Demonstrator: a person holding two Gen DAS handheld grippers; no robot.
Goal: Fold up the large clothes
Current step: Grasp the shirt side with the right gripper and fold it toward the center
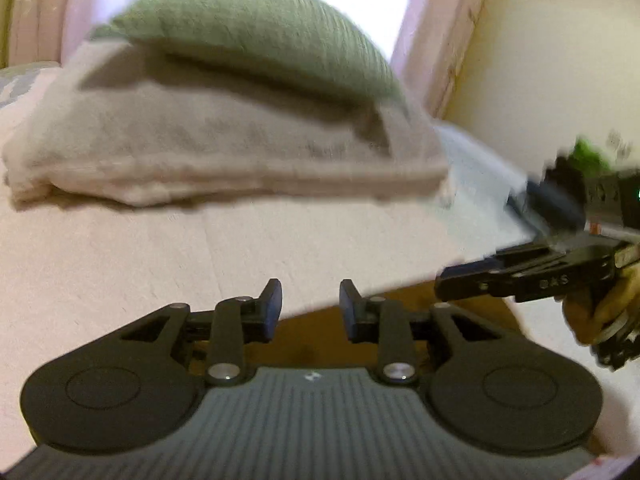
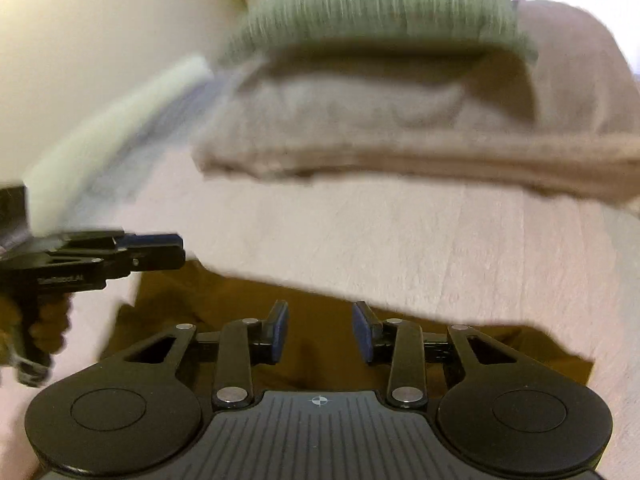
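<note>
- The left gripper (image 1: 310, 306) has its fingers (image 1: 273, 304) apart, with nothing between them. The gap shows only the brown cloth (image 1: 320, 336) lying below.
- The right gripper (image 2: 320, 330) also has its fingers (image 2: 280, 332) apart and empty. It hangs over the same brown cloth (image 2: 320, 360).
- Both grippers point down at the brown cloth, side by side. This looks like a ready spot, so each one can take hold of an edge.
- The brown cloth lies flat on the bed (image 1: 160, 248), at the near edge, well in front of the pile. It is likely the next big piece to fold, and lying flat makes it easy to pick up.
- The pile sits further back on the bed. A gray folded cloth (image 1: 224, 148) is at the bottom and a green folded cloth (image 1: 256, 28) rests on top of it.
- The pile is kept back there so the front of the bed stays free for folding.
- A light blue cloth (image 1: 476, 168) lies just beside the pile, toward the wall (image 1: 540, 60). The picture is blurry there, so I cannot tell if it is folded.
- A hand (image 1: 600, 312) holds the right gripper from below, beside the brown cloth.
- Next, the fingers would need to drop lower to reach the brown cloth.
</note>
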